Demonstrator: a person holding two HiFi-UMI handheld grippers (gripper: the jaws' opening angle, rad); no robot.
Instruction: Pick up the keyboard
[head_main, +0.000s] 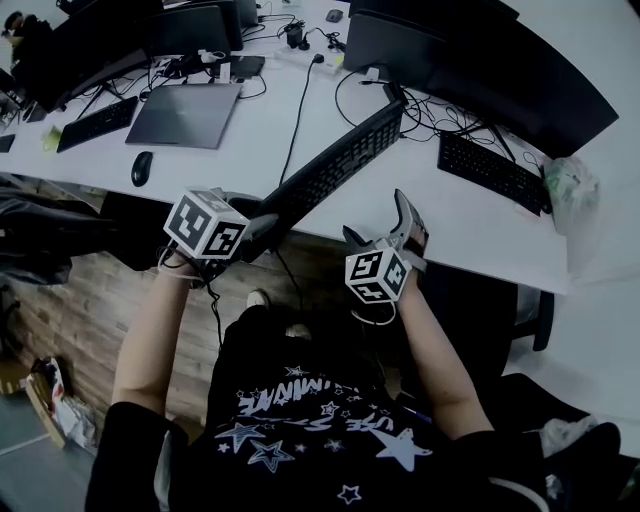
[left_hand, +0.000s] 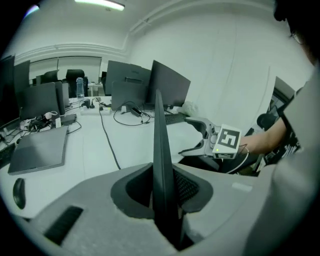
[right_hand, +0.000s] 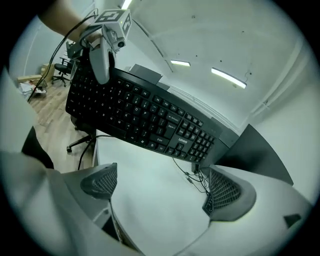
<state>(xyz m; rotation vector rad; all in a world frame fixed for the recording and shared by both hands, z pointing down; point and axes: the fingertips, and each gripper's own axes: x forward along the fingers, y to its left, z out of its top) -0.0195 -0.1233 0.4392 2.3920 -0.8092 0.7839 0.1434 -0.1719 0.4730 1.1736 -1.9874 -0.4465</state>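
Observation:
The black keyboard (head_main: 335, 165) hangs tilted above the white desk (head_main: 470, 230), its far end over the desk and its near end past the front edge. My left gripper (head_main: 262, 225) is shut on that near end. In the left gripper view the keyboard (left_hand: 161, 150) stands edge-on between the pads. In the right gripper view its keys (right_hand: 145, 117) face me and the left gripper (right_hand: 100, 55) clamps its end. My right gripper (head_main: 378, 218) stands open at the desk's front edge, to the right of the keyboard, with nothing between its fingers (right_hand: 100, 182).
A second keyboard (head_main: 495, 172) lies at the right near a plastic bag (head_main: 568, 185). A closed laptop (head_main: 185, 113), a mouse (head_main: 141, 167) and a third keyboard (head_main: 97, 122) lie at the left. Dark monitors (head_main: 480, 60) line the back. A black cable (head_main: 298, 115) crosses the desk.

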